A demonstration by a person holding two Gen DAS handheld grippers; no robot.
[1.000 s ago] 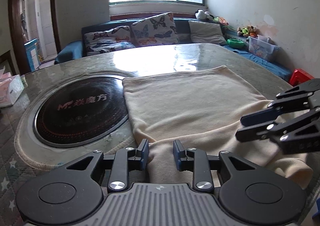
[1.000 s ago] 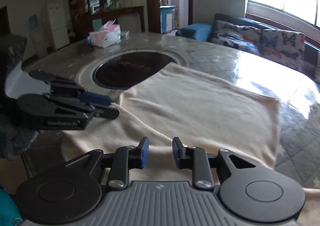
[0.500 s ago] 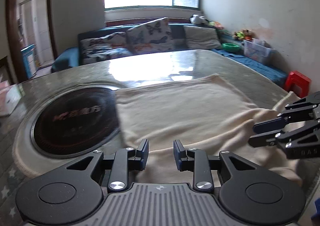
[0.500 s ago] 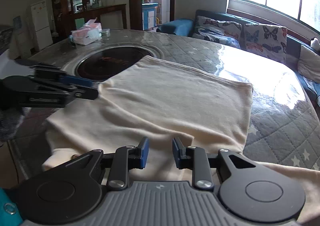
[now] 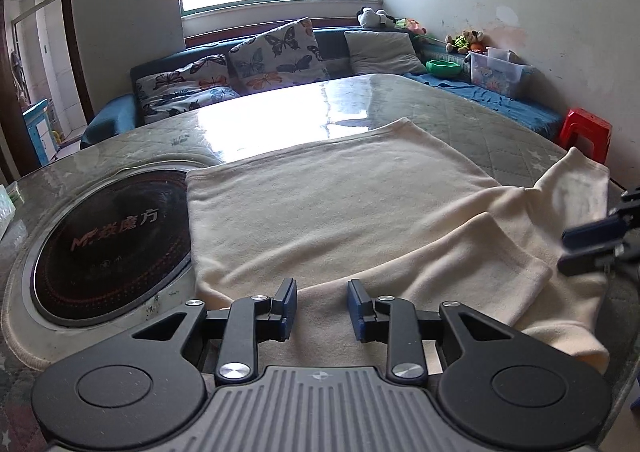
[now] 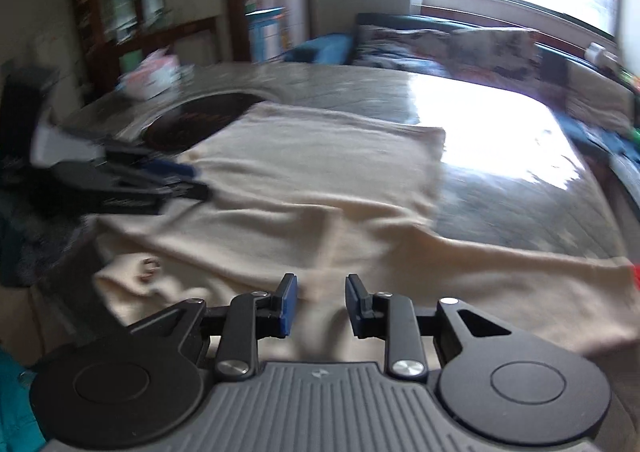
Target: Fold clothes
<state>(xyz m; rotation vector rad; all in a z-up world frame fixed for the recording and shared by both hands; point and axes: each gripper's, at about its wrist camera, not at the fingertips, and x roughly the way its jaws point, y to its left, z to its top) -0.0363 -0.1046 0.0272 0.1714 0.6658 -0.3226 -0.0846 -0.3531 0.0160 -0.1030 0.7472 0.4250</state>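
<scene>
In my left wrist view the left gripper [image 5: 322, 308] hangs with jaws parted and empty over the cream garment [image 5: 340, 212] spread mid-frame on the table [image 5: 460, 112]; my blurred right wrist view shows the right gripper [image 6: 318, 304] likewise released above its near hem.

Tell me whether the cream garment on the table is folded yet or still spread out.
Mostly spread. The cream garment lies flat across the table; only its right sleeve is turned in over the body.
</scene>
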